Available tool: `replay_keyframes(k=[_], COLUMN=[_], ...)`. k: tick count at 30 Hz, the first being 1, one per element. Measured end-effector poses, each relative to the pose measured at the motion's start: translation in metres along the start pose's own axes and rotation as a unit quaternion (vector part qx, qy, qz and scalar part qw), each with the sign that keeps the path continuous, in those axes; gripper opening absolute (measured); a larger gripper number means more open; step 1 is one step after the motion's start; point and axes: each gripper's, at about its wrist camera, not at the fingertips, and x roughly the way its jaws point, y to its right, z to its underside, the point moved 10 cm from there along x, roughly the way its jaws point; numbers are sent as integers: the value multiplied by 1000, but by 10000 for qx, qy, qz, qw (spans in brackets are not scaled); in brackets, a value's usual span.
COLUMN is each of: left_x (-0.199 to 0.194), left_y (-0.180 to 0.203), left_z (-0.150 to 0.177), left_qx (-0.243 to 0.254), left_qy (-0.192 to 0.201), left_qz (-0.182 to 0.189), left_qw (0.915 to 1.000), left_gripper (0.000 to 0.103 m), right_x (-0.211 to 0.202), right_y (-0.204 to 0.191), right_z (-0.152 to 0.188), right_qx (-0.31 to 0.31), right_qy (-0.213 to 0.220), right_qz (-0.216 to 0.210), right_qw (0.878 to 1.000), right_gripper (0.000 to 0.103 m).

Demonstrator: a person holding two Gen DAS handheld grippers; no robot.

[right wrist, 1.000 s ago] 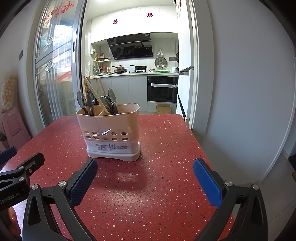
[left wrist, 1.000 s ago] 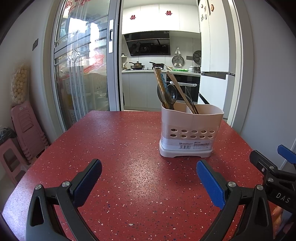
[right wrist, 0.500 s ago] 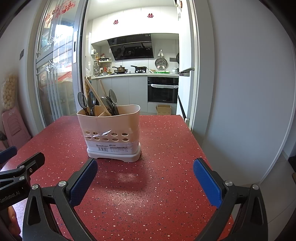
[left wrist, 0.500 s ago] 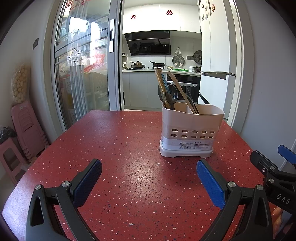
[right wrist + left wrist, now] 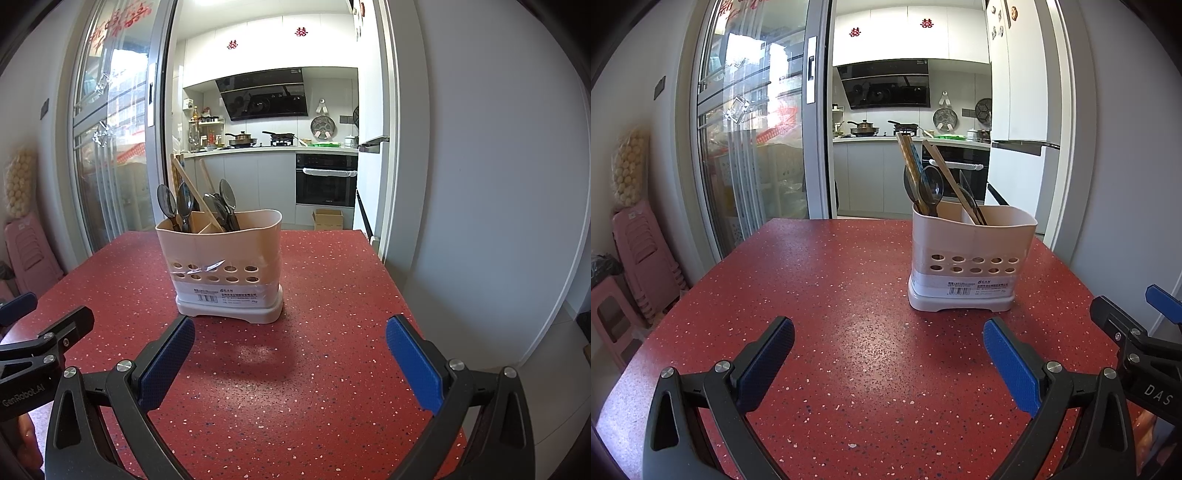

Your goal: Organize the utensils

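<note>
A beige utensil holder point(image 5: 971, 258) with a row of holes stands on the red speckled table point(image 5: 831, 314). It also shows in the right wrist view point(image 5: 225, 266). Several dark spoons point(image 5: 931, 188) and wooden chopsticks point(image 5: 908, 155) stand upright in it; in the right wrist view the spoons point(image 5: 184, 203) lean left of a divider. My left gripper point(image 5: 886, 354) is open and empty, low over the table, in front and left of the holder. My right gripper point(image 5: 291, 354) is open and empty, in front of the holder.
The table's right edge point(image 5: 402, 295) drops to the floor by a white wall. Pink stools point(image 5: 631, 251) stand left of the table. A glass sliding door point(image 5: 757, 147) and a kitchen point(image 5: 905, 147) lie behind. The right gripper shows at the right edge of the left view point(image 5: 1137, 347).
Both views have shifted very slightly; the holder looks a touch nearer in the right wrist view. Both grippers stay open and empty.
</note>
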Motion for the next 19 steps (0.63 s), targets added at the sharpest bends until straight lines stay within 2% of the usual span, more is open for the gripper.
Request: replay_keyframes(k=[19], left_x=[0], left_y=[1], left_z=[2], left_qx=[-68], left_qy=[-70], left_qz=[79], left_qw=[9999], left_gripper=[103], right_x=[0], right_y=[-1], right_z=[-1], right_qx=[2], right_qy=[2], right_qz=[-7], right_qw=[10000], right_gripper=[103])
